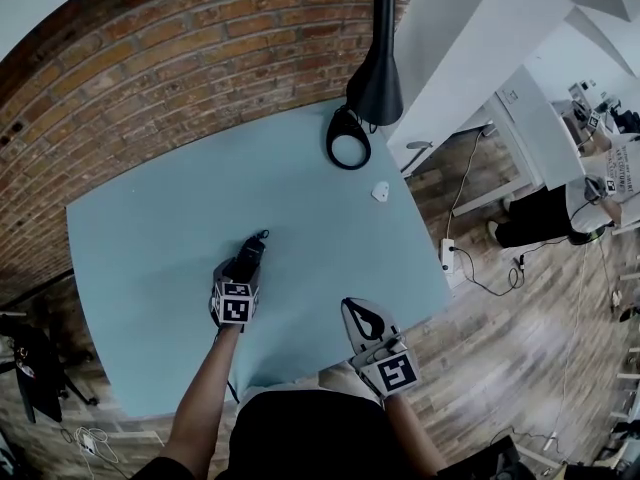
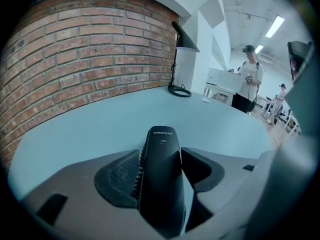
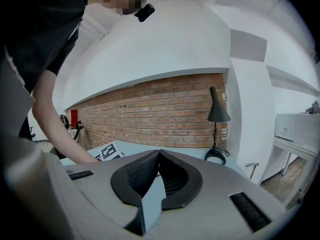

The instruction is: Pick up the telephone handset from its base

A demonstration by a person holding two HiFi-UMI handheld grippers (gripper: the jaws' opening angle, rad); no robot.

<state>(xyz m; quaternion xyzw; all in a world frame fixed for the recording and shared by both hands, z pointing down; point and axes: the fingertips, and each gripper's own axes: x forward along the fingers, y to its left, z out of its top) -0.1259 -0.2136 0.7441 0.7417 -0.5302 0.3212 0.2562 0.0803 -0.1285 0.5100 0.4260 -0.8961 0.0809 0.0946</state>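
Handset (image 2: 161, 176) inside parted left tool (image 1: 256, 244), table (image 1: 330, 228) edges well apart

Your right claw (image 3: 159, 156): tips together, nothing btwn. Black lamp (image 3: 218, 129) at 2 o'clock on the tabletop (image 3: 132, 147), brick wall (image 3: 150, 109) behind. Your arm (image 3: 52, 129) & a marker cube (image 3: 110, 151) at 9 o'clock.

- Left gripper (image 1: 252, 250), over the table (image 1: 150, 228): grey shell, black ribbed pads (image 2: 117, 176).
- Right gripper (image 1: 362, 315), at the table's near edge: same grey shell, black pads.
- Each carries a white cube (image 1: 235, 303) with black square markers.
- Black top (image 1: 300, 433); sleeves apparently short.
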